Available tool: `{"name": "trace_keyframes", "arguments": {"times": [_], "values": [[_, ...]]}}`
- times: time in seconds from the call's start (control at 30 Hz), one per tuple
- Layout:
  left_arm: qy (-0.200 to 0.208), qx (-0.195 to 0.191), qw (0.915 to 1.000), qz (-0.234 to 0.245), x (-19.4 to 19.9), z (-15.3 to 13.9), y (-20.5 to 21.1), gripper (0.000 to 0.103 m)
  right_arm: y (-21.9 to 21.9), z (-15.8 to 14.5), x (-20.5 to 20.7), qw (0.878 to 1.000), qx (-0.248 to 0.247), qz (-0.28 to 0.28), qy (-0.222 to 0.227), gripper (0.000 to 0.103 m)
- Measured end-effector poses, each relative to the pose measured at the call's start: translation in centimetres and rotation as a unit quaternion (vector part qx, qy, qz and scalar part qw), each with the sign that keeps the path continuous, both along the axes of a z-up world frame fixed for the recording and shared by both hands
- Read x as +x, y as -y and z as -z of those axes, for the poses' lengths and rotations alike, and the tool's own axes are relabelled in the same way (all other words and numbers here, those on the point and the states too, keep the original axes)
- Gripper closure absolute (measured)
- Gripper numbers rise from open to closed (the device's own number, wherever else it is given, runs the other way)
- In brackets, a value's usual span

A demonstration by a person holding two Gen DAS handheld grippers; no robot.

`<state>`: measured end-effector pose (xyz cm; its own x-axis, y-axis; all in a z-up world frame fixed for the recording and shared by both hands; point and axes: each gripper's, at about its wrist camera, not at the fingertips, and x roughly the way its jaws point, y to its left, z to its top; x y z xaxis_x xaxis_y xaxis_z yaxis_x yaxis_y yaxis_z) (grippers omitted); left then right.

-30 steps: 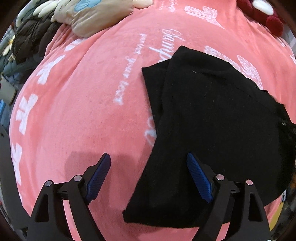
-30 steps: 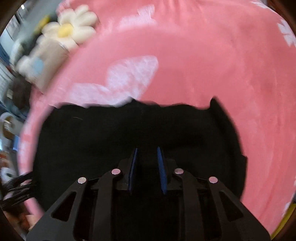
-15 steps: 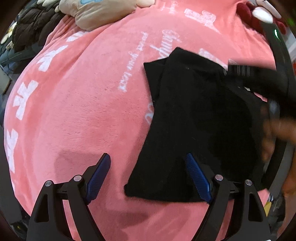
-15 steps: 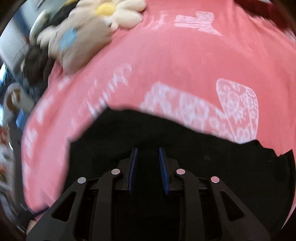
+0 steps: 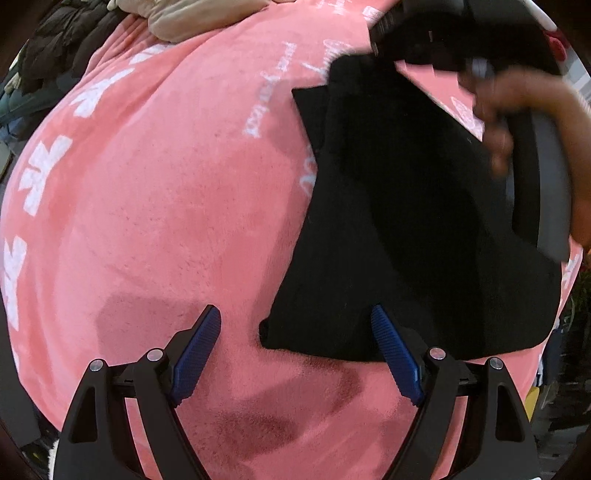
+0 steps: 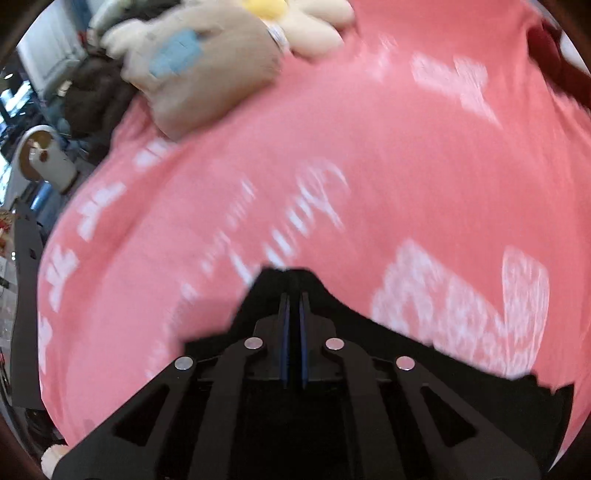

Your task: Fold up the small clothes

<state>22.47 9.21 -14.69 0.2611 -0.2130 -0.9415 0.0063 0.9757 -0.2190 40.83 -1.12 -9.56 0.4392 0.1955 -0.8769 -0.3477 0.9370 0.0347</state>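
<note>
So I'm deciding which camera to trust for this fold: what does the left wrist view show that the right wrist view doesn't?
Only the left wrist view shows the open left claw empty above the blanket, the whole black garment with its near edge lying flat, and the person's right hand lifting the far corner. Only the right wrist view shows the right claw shut on that garment's edge, the flower-shaped plush, and blurred room clutter at left. Both show the pink blanket with white lettering and the beige plush toy.
</note>
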Motion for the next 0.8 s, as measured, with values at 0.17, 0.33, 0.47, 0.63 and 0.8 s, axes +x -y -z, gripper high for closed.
{"name": "trace_keyframes", "arguments": {"times": [0.17, 0.33, 0.47, 0.63, 0.8], "values": [[-0.006, -0.021, 0.9997, -0.011, 0.0, 0.3, -0.3, 0.022, 4.9, -1.5, -1.4, 0.996, 0.057, 0.073, -0.004, 0.085], [-0.017, -0.094, 0.9943, -0.047, 0.6, 0.6, -1.9, 0.022, 17.2, -4.1, -12.7, 0.982, 0.060, 0.167, 0.065, 0.055], [-0.011, -0.106, 0.9912, -0.078, 1.2, 0.9, -2.3, 0.019, 27.2, -1.6, -22.2, 0.962, 0.014, 0.268, 0.039, 0.050], [0.004, -0.075, 0.9938, -0.083, 1.5, 1.2, -1.1, 0.013, 33.9, 2.8, -28.1, 0.941, 0.068, 0.330, -0.034, 0.045], [0.037, -0.076, 0.9946, -0.060, 1.2, 1.0, -0.2, 0.034, 34.4, 5.6, -27.7, 0.916, 0.185, 0.352, -0.048, 0.040]]}}
